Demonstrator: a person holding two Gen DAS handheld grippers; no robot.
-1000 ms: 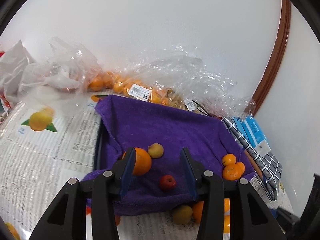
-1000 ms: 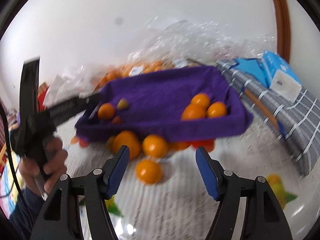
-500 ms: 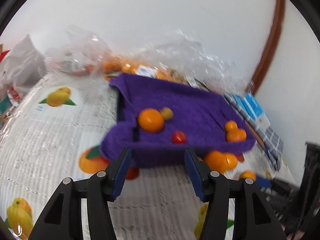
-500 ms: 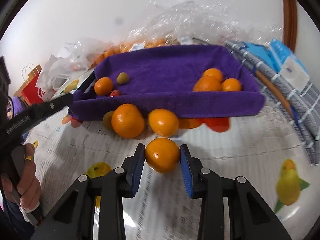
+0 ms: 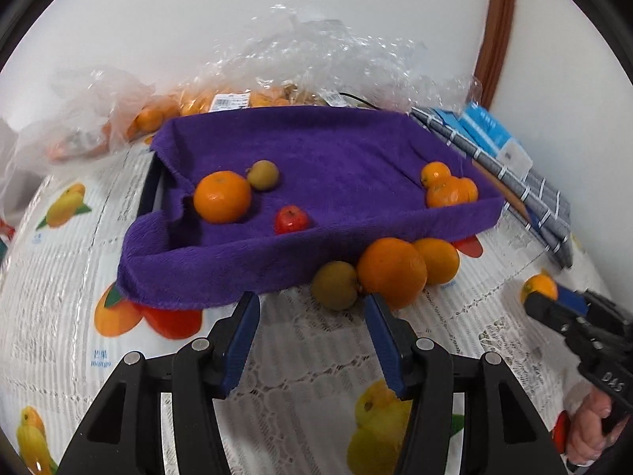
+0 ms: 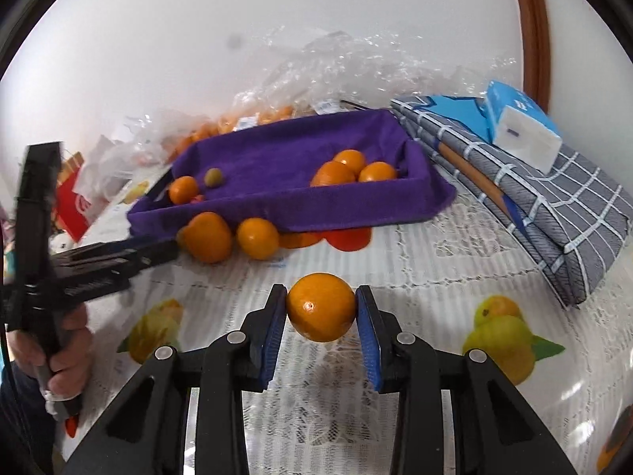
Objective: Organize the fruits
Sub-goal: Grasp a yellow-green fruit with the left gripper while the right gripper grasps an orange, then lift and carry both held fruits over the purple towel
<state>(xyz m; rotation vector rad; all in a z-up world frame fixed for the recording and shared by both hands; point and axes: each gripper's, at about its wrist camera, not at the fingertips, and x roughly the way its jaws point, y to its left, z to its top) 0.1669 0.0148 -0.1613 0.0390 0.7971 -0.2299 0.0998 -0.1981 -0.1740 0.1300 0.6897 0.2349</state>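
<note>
A tray lined with a purple towel (image 5: pixel 348 146) holds an orange (image 5: pixel 222 196), a small green-yellow fruit (image 5: pixel 263 174), a small red fruit (image 5: pixel 291 219) and a cluster of mandarins (image 5: pixel 449 188). In front of it on the table lie a green-yellow fruit (image 5: pixel 334 285) and two oranges (image 5: pixel 391 271). My left gripper (image 5: pixel 312 326) is open and empty, just short of these. My right gripper (image 6: pixel 320 310) is shut on an orange (image 6: pixel 320 306), held above the table in front of the tray (image 6: pixel 300 158); it also shows at the right of the left wrist view (image 5: pixel 540 287).
Clear plastic bags of oranges (image 5: pixel 237 99) lie behind the tray. A folded grey checked cloth (image 6: pixel 554 198) with a blue-white box (image 6: pixel 522 130) sits to the right. The tablecloth (image 5: pixel 296 396) has printed fruit pictures. A red bag (image 6: pixel 75 202) stands at the far left.
My right gripper closed on the loose orange and lifted it off the table. My left gripper pulled back from over the tray to the table in front of it.
</note>
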